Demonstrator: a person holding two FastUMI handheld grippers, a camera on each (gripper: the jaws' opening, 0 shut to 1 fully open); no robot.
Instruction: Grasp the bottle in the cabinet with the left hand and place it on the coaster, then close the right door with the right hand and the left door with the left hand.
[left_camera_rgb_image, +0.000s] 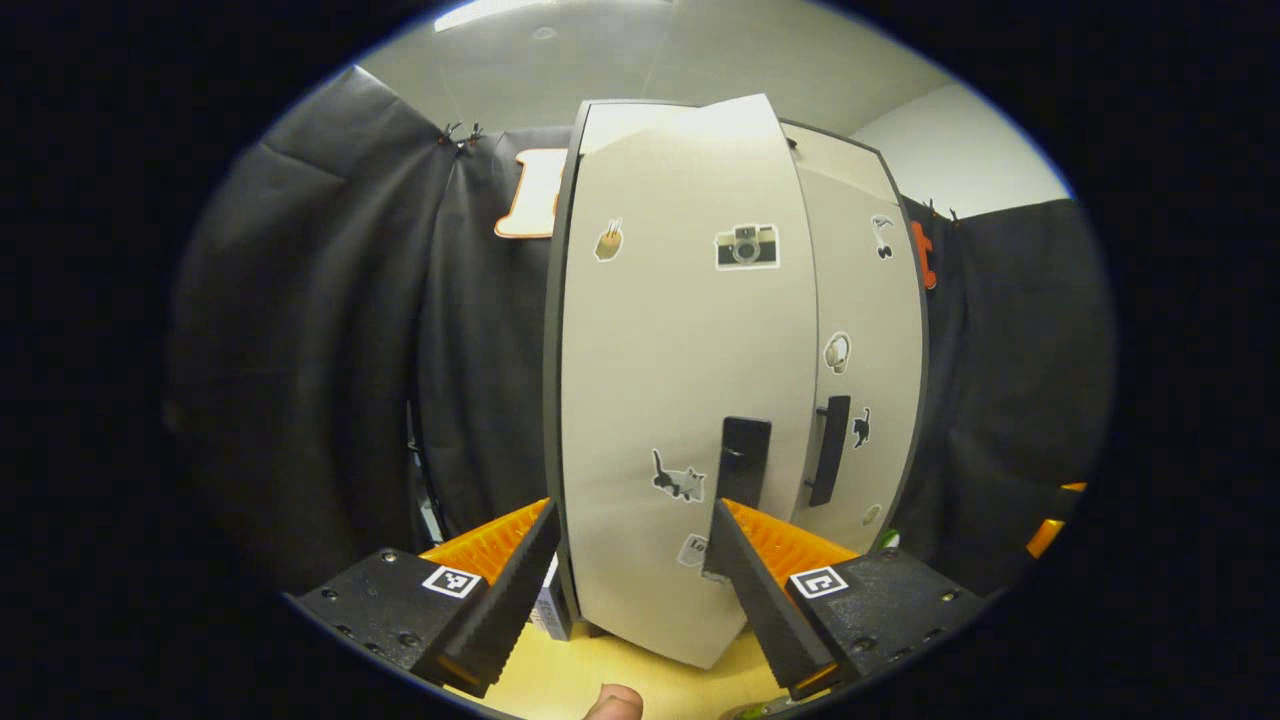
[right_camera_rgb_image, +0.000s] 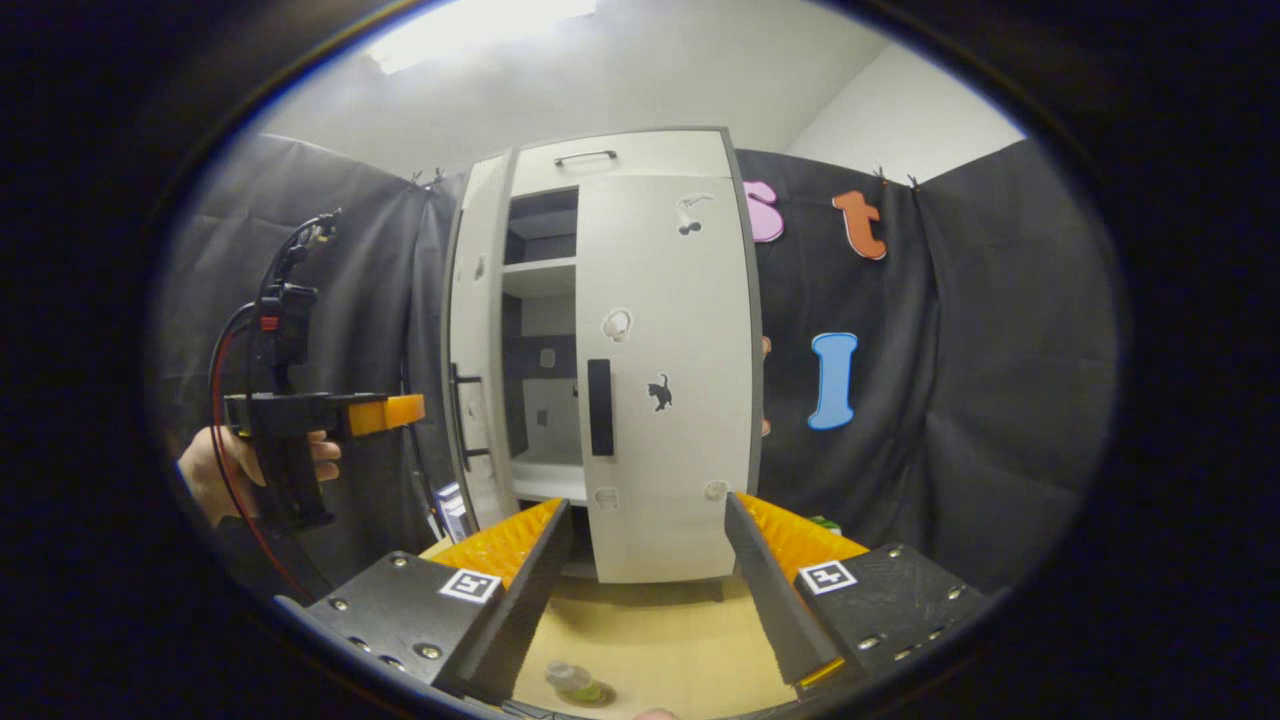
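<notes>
Jaws on both grippers are standing wide apart, holding nothing. Left gripper (left_camera_rgb_image: 630, 590) is facing the cabinet's left door (left_camera_rgb_image: 680, 400) up close — that door is hanging partly open, its dark handle (left_camera_rgb_image: 744, 460) just above the gripper's right-hand finger, and a fingertip (left_camera_rgb_image: 614, 703) is poking in at the bottom edge. In the right gripper view, the right gripper (right_camera_rgb_image: 645, 590) is pointing at the cabinet (right_camera_rgb_image: 620, 160) from farther back; the right door (right_camera_rgb_image: 665, 400) is lying shut, with shelves showing through the gap beside it. The bottle (right_camera_rgb_image: 573, 681) is standing on the table (right_camera_rgb_image: 660, 630), between the gripper's fingers — the coaster under it cannot be made out.
</notes>
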